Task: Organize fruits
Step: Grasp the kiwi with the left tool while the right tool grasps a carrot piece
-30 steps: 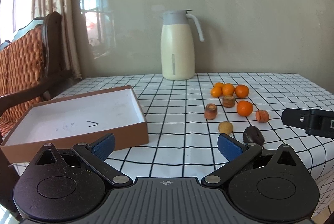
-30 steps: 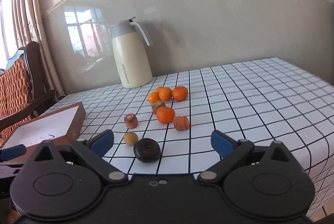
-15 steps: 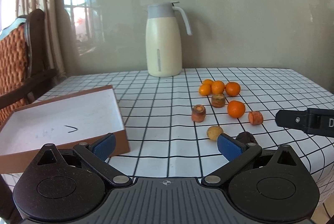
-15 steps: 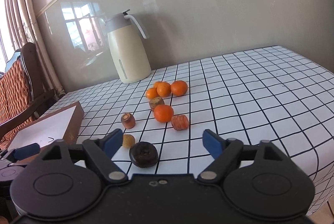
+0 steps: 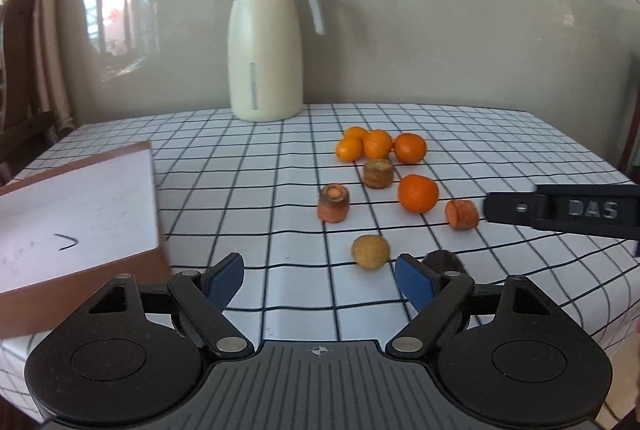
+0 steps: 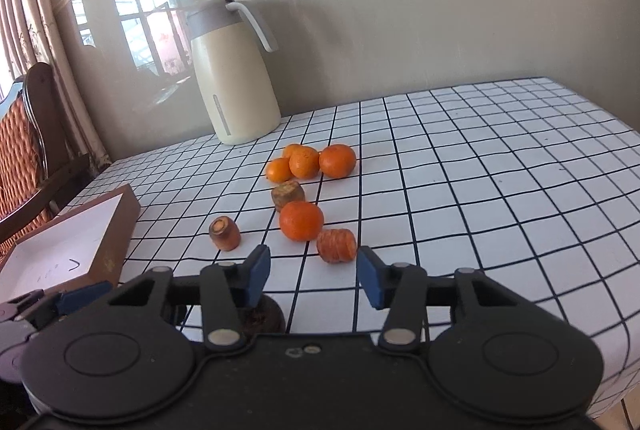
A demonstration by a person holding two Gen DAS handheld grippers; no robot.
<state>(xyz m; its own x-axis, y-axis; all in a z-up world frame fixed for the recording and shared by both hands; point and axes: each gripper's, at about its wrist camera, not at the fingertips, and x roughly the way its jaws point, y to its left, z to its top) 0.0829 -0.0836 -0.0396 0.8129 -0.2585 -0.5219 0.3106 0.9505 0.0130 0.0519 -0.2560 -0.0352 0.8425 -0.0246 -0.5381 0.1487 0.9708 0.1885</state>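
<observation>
Checked black-and-white cloth covered the table [image 5: 256, 185], which stood against a grey wall with a cream jug [image 5: 264, 45] at its back edge. Near the middle lay the produce: a cluster of small oranges [image 5: 378, 143], a single orange [image 5: 418, 193] nearer the camera, three carrot stubs [image 5: 334, 203] around it, a small yellowish round fruit [image 5: 371, 252] and a dark round fruit [image 5: 442, 262] closest to the front edge. An open brown box with a white floor [image 5: 76, 205] sat at the table's left side, well apart from the fruit, with nothing but pen marks inside. The left tool [image 5: 319, 280] hung over the front of the table with its jaws closing and only cloth between them; the yellowish fruit lay just beyond its right finger. The right tool [image 6: 313, 276] was also closing, its jaws apart on nothing, the nearest carrot stub just ahead of its fingertips and the dark fruit largely hidden beneath its left finger.
</observation>
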